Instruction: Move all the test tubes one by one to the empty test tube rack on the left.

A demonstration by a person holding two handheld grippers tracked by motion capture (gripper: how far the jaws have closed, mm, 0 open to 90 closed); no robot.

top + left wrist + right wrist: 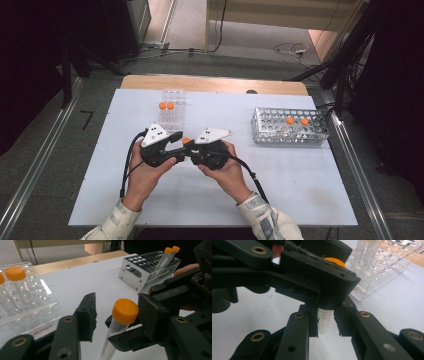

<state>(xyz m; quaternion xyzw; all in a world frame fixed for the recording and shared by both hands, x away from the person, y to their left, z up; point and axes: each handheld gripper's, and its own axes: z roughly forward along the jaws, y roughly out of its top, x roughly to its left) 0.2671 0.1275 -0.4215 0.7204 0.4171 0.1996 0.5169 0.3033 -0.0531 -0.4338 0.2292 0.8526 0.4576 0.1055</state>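
My right gripper (191, 146) is clamped on the lower body of a clear plastic tube with orange screw cap (119, 322), held above the white tabletop (300, 170) near centre. My left gripper (116, 315) has its jaws either side of the cap end; pads look just off it, so not gripping. Clear acrylic rack (172, 107) behind, perforated metal rack (289, 127) off to the right.
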